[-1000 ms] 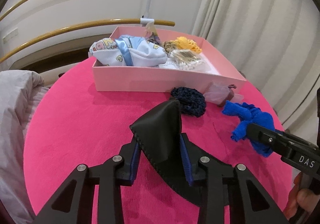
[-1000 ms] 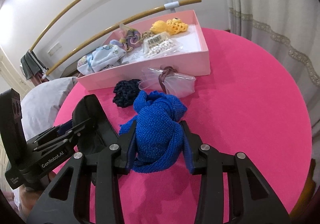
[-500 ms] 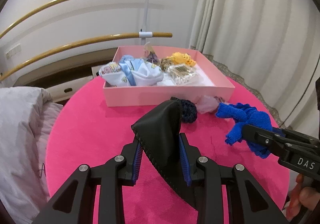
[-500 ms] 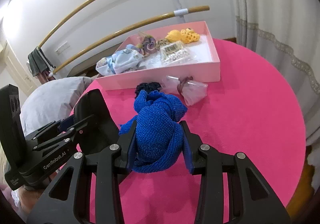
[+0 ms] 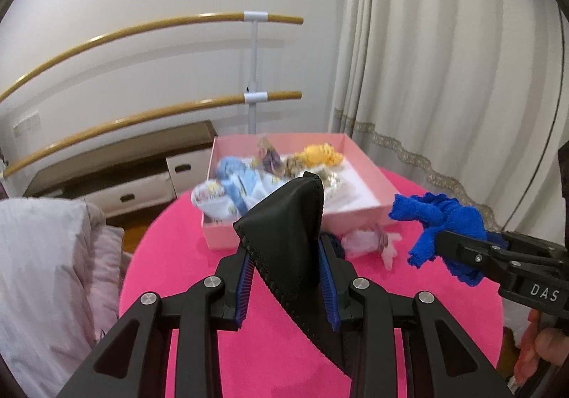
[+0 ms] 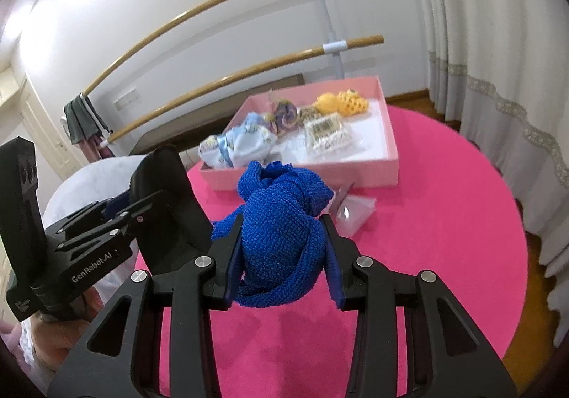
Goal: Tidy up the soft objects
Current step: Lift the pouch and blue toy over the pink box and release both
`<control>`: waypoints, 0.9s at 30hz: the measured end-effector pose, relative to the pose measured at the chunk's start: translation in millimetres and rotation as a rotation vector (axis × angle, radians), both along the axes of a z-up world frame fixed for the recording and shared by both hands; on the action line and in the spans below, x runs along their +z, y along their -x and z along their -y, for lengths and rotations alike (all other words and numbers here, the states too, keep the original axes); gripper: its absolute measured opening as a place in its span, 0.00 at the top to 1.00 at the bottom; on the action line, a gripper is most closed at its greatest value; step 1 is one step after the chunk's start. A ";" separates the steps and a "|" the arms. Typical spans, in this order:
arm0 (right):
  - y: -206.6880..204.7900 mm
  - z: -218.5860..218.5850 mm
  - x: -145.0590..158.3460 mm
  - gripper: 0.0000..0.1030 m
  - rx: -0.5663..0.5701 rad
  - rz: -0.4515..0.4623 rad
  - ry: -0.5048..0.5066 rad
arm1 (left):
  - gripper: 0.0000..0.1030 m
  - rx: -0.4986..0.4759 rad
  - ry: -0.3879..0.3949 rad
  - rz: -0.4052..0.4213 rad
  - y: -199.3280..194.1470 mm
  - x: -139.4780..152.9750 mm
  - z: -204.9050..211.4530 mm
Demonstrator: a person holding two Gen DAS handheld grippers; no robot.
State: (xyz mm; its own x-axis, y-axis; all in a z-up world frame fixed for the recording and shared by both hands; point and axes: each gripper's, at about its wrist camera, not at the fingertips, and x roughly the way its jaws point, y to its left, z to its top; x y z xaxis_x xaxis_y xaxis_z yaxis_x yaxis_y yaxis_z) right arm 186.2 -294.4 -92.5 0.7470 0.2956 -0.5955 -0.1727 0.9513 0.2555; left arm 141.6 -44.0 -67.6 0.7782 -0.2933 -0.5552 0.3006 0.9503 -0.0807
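Observation:
My left gripper [image 5: 286, 256] is shut on a black cloth [image 5: 288, 231] and holds it above the pink round table [image 5: 170, 256]. It also shows in the right wrist view [image 6: 167, 206]. My right gripper [image 6: 281, 248] is shut on a blue knitted cloth [image 6: 281, 220], held in the air to the right of the left one; that cloth also shows in the left wrist view [image 5: 441, 224]. A pink box [image 6: 387, 149] at the table's far side holds a white-and-blue garment [image 6: 242, 144], yellow knitted pieces [image 6: 341, 103] and a clear packet [image 6: 327, 129].
A clear plastic bag [image 6: 352, 213] and a dark knitted item [image 5: 336, 243], mostly hidden, lie on the table before the box. Two wooden rails [image 5: 142, 117] and a low cabinet [image 5: 117, 177] stand behind. Curtains [image 5: 444, 78] hang right. Grey bedding [image 5: 42, 273] lies left.
Both grippers have risen well above the table with their cloths still held. The box and loose items now look farther away and lower in view.

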 end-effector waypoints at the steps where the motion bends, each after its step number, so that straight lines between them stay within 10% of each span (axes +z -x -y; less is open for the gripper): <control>1: -1.5 -0.2 3.0 0.65 0.000 0.007 0.002 | 0.71 -0.002 0.000 0.008 0.3 4.3 -0.2; 27: -111.1 7.1 75.6 0.65 -0.007 0.086 0.089 | 0.71 -0.008 -0.005 0.079 -125.8 53.3 41.7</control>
